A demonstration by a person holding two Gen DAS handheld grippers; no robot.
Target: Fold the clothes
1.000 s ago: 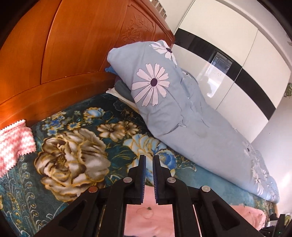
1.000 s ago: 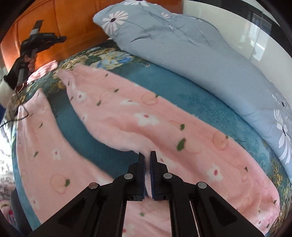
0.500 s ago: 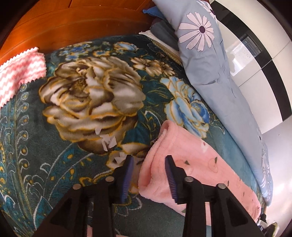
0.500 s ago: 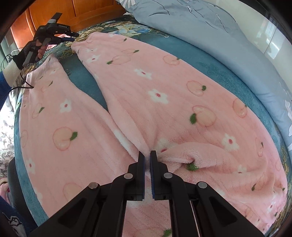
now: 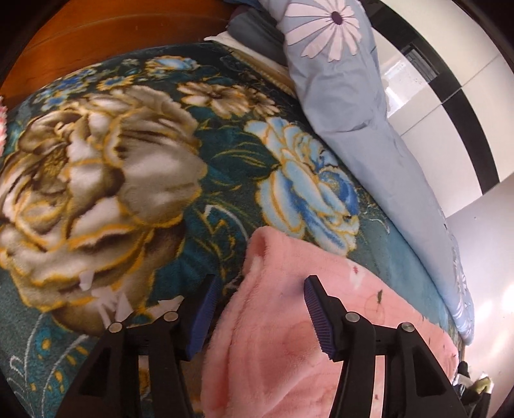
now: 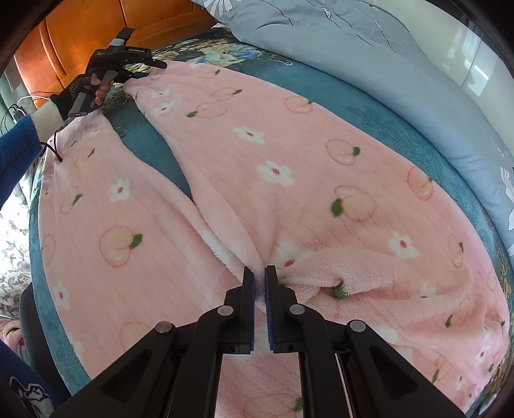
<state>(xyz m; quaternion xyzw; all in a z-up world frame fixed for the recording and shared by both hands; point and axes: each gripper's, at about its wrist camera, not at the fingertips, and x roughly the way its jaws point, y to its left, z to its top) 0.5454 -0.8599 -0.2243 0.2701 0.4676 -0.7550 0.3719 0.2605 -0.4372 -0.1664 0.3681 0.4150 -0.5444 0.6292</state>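
Pink fleece pants (image 6: 273, 170) with peach and flower prints lie spread on the bed, the two legs pointing away toward the headboard. My right gripper (image 6: 259, 279) is shut on a pinch of fabric at the crotch, where the cloth bunches. In the left wrist view the cuff end of one leg (image 5: 263, 247) lies between the pads of my left gripper (image 5: 260, 302), which is open and straddles it without pressing. The right wrist view shows that left gripper (image 6: 154, 69) at the far leg's cuff, held by a gloved hand.
A teal floral blanket (image 5: 96, 177) covers the bed, with white paper scraps (image 5: 106, 295) on it. A grey-blue daisy duvet (image 6: 385, 64) runs along the right side. The wooden headboard (image 5: 96, 29) stands behind. A blue sleeve (image 6: 16, 144) enters from the left. White wardrobe doors (image 5: 449, 80) stand beyond.
My left gripper opened, tilted down and sank to the far leg's cuff, which now lies between its pads. The right gripper stayed shut on the crotch fabric, and the pants spread flatter.
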